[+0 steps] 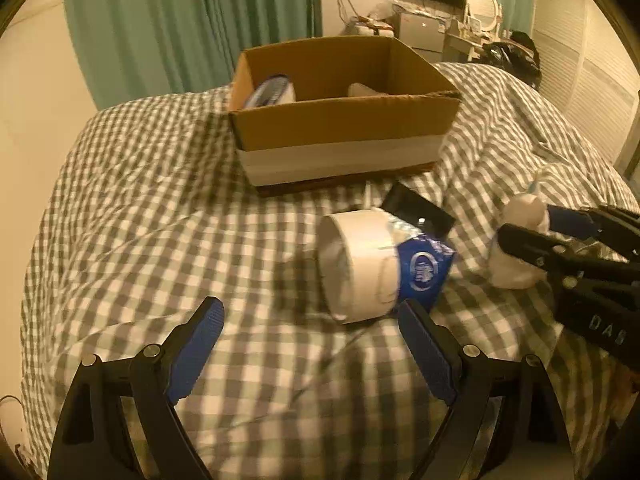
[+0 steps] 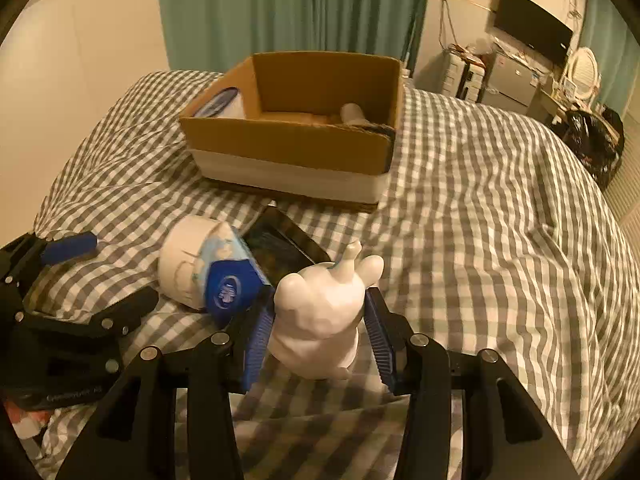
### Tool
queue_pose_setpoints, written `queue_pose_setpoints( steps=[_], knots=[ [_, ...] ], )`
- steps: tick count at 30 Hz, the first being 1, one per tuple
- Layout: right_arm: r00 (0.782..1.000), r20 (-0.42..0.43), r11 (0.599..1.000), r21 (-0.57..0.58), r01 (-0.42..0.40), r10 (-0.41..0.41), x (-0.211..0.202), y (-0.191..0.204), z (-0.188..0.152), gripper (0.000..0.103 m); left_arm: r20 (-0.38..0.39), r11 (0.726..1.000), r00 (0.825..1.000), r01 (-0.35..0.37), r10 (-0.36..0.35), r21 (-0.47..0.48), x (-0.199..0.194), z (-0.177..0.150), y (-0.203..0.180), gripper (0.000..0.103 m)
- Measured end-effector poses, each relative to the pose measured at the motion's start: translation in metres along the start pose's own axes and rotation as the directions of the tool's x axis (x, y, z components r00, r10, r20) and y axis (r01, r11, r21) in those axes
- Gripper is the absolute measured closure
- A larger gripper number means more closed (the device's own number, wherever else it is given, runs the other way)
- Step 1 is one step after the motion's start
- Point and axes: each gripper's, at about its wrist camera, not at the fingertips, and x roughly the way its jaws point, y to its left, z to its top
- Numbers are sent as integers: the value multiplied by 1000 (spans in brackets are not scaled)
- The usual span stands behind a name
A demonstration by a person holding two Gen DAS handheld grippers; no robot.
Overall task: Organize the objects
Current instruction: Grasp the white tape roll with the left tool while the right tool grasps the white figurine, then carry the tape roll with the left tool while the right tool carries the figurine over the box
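Box (image 2: 288, 148) contents half-hidden, right claw (image 2: 320, 320) clamped on white figurine (image 2: 320, 320), left claw (image 1: 308, 344) apart.

Box (image 1: 344, 132) contents half hidden behind front wall; black device (image 1: 420, 212) partly under paper roll (image 1: 368, 264).

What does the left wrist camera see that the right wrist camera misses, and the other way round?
Only the left wrist view shows the left gripper with its jaws wide open and nothing between them. Only the right wrist view shows the white figurine head-on, clamped in the right gripper. Both show the cardboard box, the tissue roll, the black phone and the checkered bedspread.
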Motion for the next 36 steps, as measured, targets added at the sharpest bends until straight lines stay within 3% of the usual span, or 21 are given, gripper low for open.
queue_pose_setpoints(
  steps=[6,8,9,12,16,36],
  knots=[
    [1000,-6,1000,5,-15,15,6,1,-2,58,-9,1000,1000,-18,18,0,18,10,-12,12],
    [1000,-7,1000,14,-23,23,6,-3,-4,58,-25,1000,1000,12,-12,-10,24,12,-12,13],
    [1000,-8,999,19,-27,27,5,-4,-5,58,-32,1000,999,21,-22,-11,27,12,-13,18],
    [999,-13,999,27,-33,33,8,-7,-5,58,-57,1000,998,26,-26,-1,35,11,-15,48],
    [999,-16,999,24,-32,32,9,-7,-5,58,-50,999,998,42,-42,2,33,10,-16,72],
    [999,38,1000,6,-10,10,-25,10,-8,58,76,999,996,42,-41,-10,-30,12,-1,74]
  ],
)
